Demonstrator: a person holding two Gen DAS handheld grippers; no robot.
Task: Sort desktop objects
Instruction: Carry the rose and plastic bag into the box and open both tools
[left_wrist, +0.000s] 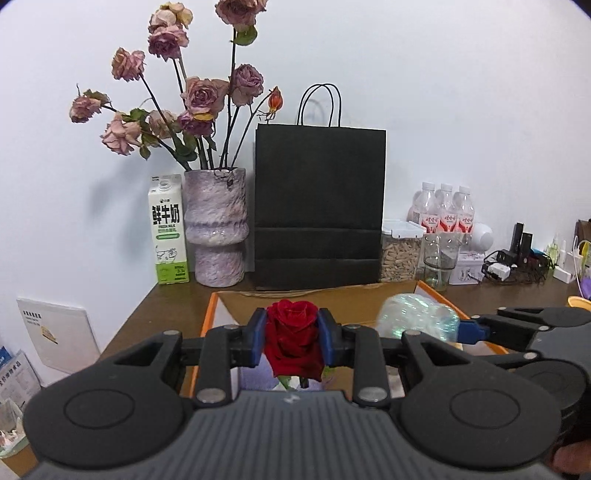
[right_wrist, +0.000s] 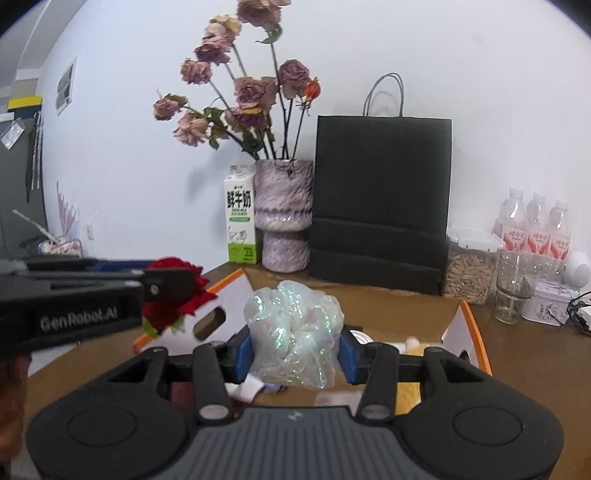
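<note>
The red rose (left_wrist: 293, 338) sits pinched between the blue pads of the left claw (left_wrist: 291, 341), held above the open cardboard box (left_wrist: 236, 306) on the brown worktop (left_wrist: 155, 317). Just beside it, the right claw (right_wrist: 295, 354) grips an iridescent cellophane bundle (right_wrist: 295, 332) over the same box. Behind stand a black paper bag (left_wrist: 319, 206), a vase of dried roses (left_wrist: 215, 225) and a milk carton (left_wrist: 168, 229).

Probably a home or small office desk against a white wall: brown tabletop (left_wrist: 155, 306) crowded along the back edge with a vase of dried roses (left_wrist: 216, 229), milk carton (left_wrist: 168, 230), black paper bag (left_wrist: 319, 206), water bottles (left_wrist: 445, 210), chargers and cables (left_wrist: 513, 262) toward the right end.
</note>
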